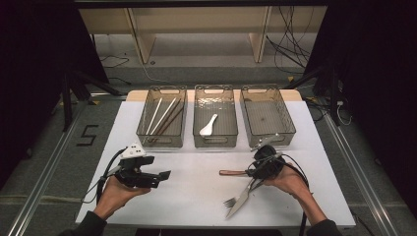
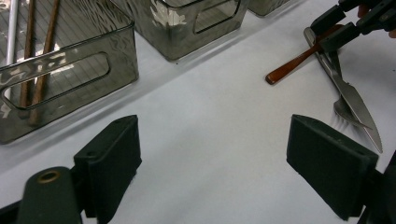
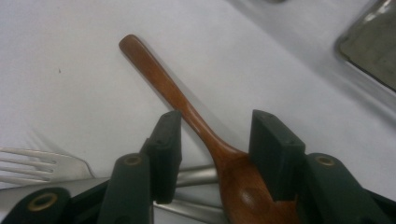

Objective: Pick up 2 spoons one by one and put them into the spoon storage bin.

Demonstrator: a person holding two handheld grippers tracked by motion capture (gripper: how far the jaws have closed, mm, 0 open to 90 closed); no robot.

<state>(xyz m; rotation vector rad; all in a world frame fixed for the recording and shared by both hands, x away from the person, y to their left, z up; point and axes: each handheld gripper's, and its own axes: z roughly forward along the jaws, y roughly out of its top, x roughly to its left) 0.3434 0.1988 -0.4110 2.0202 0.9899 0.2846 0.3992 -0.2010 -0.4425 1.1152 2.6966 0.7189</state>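
A brown wooden spoon (image 3: 173, 91) lies on the white table (image 1: 196, 196), its handle (image 1: 228, 172) pointing left. My right gripper (image 3: 217, 119) is lowered over the spoon's neck with a jaw on each side. The pads stand apart from the wood, so it is open and grips nothing. In the high view the right gripper (image 1: 252, 172) sits right of centre. My left gripper (image 1: 160, 176) is held low at the left, wide open and empty. Its own view shows the left gripper (image 2: 212, 126) over bare table, with the spoon (image 2: 299, 60) farther off.
A steel knife (image 1: 242, 199) and fork (image 1: 230, 201) lie crossed under the spoon's bowl end. Three grey bins stand at the back: the left bin (image 1: 143, 120) holds chopsticks, the middle bin (image 1: 215, 142) a white spoon (image 1: 208, 127), the right bin (image 1: 290, 123) nothing.
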